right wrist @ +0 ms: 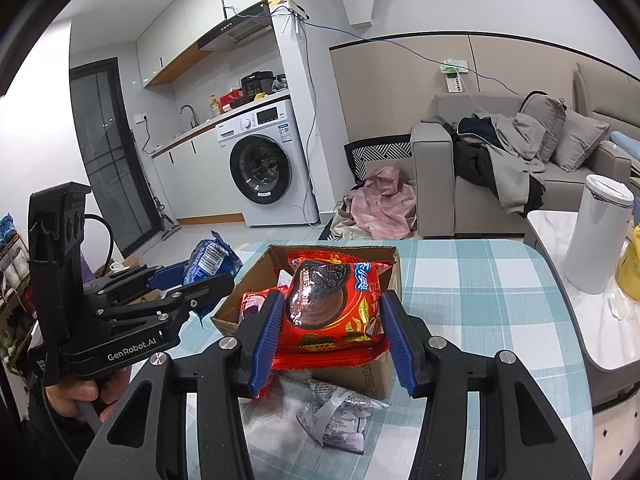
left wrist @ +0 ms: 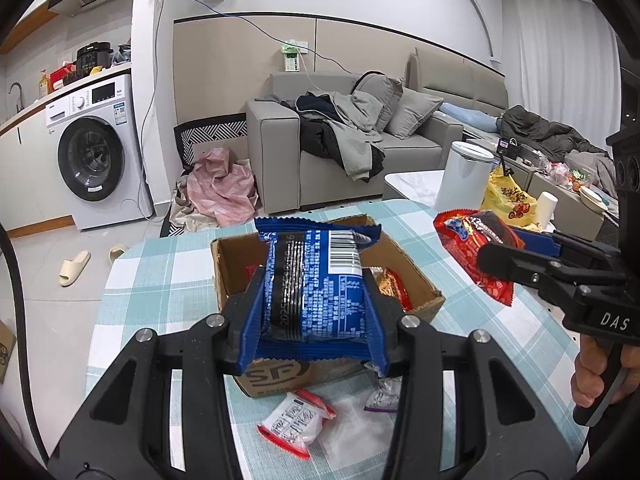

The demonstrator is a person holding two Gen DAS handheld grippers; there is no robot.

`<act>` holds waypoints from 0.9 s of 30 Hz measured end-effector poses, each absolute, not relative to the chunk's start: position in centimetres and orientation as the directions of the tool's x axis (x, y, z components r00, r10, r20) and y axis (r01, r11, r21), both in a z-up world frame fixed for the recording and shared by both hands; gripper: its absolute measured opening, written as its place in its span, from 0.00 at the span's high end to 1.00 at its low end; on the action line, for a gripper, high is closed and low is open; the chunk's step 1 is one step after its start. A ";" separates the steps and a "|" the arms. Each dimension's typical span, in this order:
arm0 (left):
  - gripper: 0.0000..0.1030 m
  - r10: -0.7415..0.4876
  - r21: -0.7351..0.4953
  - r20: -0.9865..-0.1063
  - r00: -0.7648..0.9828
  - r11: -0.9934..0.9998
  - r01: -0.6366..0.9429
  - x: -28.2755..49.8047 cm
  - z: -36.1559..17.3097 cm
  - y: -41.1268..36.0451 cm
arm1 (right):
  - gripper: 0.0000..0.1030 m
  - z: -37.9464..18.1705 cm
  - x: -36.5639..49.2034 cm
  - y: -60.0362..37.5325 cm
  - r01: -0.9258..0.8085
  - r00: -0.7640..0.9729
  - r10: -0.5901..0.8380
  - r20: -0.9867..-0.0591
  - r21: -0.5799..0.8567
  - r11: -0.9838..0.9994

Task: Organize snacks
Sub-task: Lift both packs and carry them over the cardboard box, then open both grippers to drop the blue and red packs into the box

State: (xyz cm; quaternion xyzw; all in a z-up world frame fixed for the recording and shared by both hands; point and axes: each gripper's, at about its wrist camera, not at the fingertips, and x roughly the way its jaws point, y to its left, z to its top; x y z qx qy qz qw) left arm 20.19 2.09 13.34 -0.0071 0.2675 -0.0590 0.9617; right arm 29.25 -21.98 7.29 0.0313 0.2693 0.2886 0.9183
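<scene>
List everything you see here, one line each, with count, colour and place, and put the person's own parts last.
blue packet: one, blue, clamped in the left gripper above the box
red packet: one, red with a cookie picture, clamped in the right gripper above the box
box: one, brown cardboard, open, on the table, more snacks inside
white packet: one, white with red ends, on the table before the box
purple packet: one, clear and purple, on the table before the box
table: one, teal-and-white check cloth
sofa: one, grey, clothes piled on it
washer: one, white, under the counter
bin: one, white, on the side table
left gripper: one, black with blue pads
right gripper: one, black with blue pads
</scene>
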 end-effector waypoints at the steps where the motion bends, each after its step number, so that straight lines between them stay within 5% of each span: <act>1: 0.60 -0.116 -0.045 -0.514 0.850 0.993 0.109 20.4 13.4 2.2 | 0.51 7.3 29.4 -21.9 -0.511 0.687 0.548 -0.478 0.218 0.831; 27: 0.60 -0.092 -0.026 -0.554 0.827 0.995 0.093 27.2 11.0 2.9 | 0.52 6.0 34.0 -19.3 -0.500 0.678 0.543 -0.496 0.232 0.835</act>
